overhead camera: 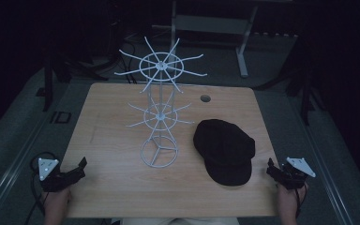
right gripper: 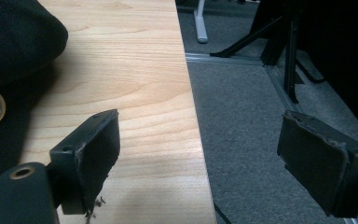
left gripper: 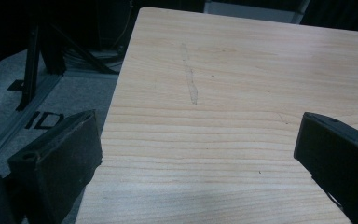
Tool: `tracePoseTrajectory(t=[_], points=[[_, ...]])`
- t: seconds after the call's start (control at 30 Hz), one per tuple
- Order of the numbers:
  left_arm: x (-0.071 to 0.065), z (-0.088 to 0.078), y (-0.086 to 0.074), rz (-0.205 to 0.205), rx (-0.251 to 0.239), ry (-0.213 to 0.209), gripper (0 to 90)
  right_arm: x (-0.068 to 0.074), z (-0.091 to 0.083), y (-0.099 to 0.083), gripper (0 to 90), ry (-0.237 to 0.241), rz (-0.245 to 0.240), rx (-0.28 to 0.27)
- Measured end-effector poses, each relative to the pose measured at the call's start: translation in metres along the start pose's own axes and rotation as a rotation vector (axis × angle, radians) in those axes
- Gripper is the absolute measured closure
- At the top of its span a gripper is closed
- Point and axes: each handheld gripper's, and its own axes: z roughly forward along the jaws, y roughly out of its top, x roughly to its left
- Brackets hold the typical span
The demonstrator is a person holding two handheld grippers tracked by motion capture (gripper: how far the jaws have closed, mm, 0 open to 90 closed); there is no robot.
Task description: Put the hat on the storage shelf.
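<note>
A white wire rack (overhead camera: 160, 108) stands upright mid-table, with two tiers of spokes and a ring base (overhead camera: 159, 152). To its right a black cap (overhead camera: 224, 150) lies flat on the wood; its edge, with a metal eyelet, fills the left of the right gripper view (right gripper: 14, 42). My left gripper (overhead camera: 80, 168) rests at the table's near left corner, open and holding nothing (left gripper: 196, 123). At the near right edge my right gripper (overhead camera: 272, 168) is also open and holding nothing (right gripper: 203, 121), straddling the table edge just right of the cap.
The wooden table (overhead camera: 122, 197) has a round cable hole (overhead camera: 205, 98) at the back right. Grey carpet (right gripper: 242, 140) surrounds it. A white desk frame (overhead camera: 243, 51) and black stands (overhead camera: 304, 93) sit beyond in the dark.
</note>
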Motion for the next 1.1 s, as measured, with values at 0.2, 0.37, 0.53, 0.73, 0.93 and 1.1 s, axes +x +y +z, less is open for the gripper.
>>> tracePoseTrajectory(t=[0.2, 0.37, 0.53, 0.73, 0.93, 1.1], points=[[0.000, 0.000, 0.000, 0.001, -0.001, 0.003, 1.4, -0.003, -0.001, 0.000, 11.0, 0.006, 0.031, 0.033], [0.000, 0.000, 0.000, -0.001, 0.001, 0.004, 1.5, -0.005, -0.008, 0.008, 10.6, 0.063, 0.055, 0.035], [0.000, 0.000, 0.000, -0.002, 0.001, 0.004, 1.4, -0.002, -0.014, 0.023, 13.7, 0.140, 0.054, 0.035], [0.000, 0.000, 0.000, -0.003, -0.002, 0.003, 1.4, 0.011, -0.019, 0.040, 14.6, 0.207, 0.049, -0.003], [0.000, 0.000, 0.000, -0.003, 0.001, 0.001, 1.5, 0.023, -0.020, 0.061, 18.5, 0.299, 0.078, -0.020], [0.000, 0.000, 0.000, 0.001, -0.001, 0.000, 1.4, 0.045, -0.015, 0.081, 19.1, 0.336, 0.071, 0.021]])
